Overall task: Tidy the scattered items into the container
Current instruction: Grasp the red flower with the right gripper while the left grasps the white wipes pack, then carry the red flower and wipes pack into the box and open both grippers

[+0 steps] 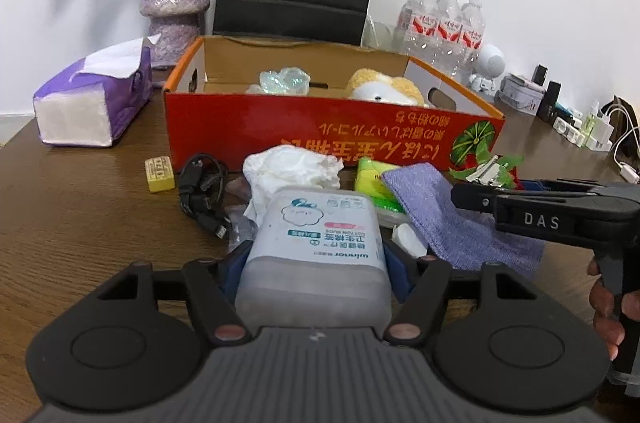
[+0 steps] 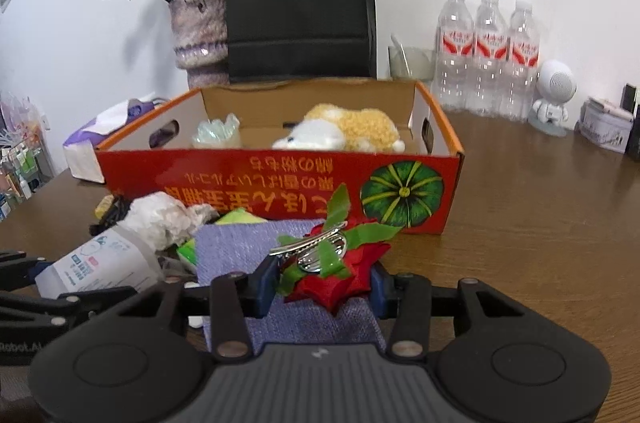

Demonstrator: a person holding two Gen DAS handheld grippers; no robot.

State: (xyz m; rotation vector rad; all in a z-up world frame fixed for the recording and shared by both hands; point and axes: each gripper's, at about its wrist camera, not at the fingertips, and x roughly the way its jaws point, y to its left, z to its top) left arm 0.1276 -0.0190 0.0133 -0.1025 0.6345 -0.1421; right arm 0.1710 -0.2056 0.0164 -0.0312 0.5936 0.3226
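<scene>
the left gripper (image 1: 316, 275) pinches the cotton bud box (image 1: 316, 255) in front of the red cardboard box (image 1: 320, 131). the right gripper (image 2: 324, 285) clamps a red flower hair clip (image 2: 332, 263) over the purple cloth (image 2: 240, 243).

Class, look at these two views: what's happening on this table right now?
A person is tidying clutter into the red cardboard box. The left hand-held gripper grips a cotton-bud container; the right hand-held gripper grips a red-and-green flower hair clip. A plush toy already lies in the box.
</scene>
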